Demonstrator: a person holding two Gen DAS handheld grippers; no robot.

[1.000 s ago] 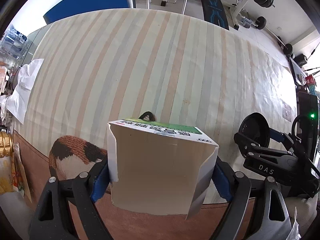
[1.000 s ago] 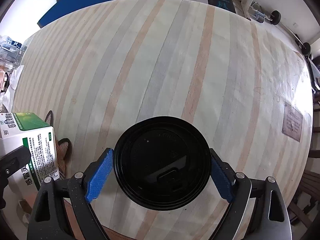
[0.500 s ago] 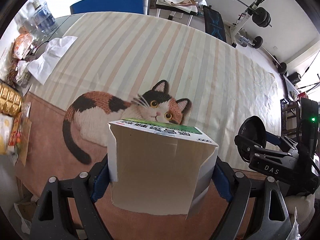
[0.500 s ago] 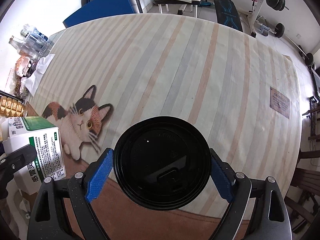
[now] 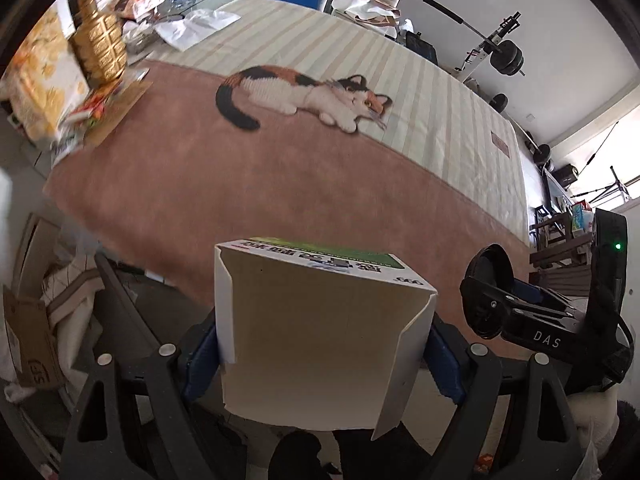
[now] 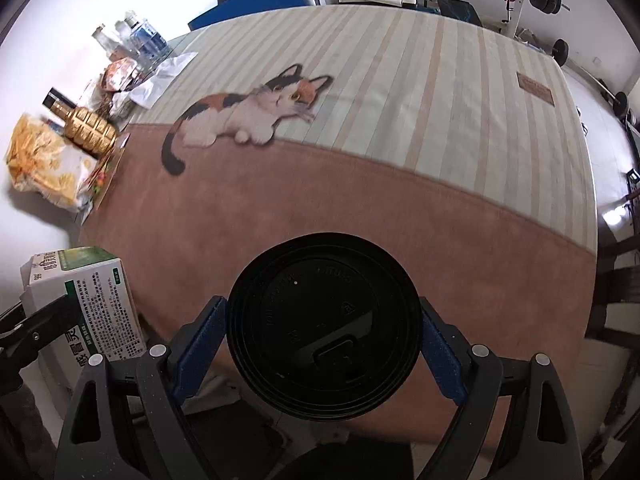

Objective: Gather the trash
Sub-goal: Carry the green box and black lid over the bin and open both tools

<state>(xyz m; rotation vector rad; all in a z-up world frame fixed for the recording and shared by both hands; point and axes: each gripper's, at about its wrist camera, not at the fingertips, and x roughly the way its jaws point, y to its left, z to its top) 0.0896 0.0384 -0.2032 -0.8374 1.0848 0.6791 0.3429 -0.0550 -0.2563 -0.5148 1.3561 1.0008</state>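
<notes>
Both tools, gripping box and lid, hang over the mat's near edge.

Each tool is a black speckled plastic frame with triangular cut-outs in its two arms, silver screw heads along the linkage, and blue textured pads on the inner faces of its fingers. In the left wrist view the left tool fills the lower frame. The right tool at right shows white letters "DAS", a black cable, and a green light above.
</notes>
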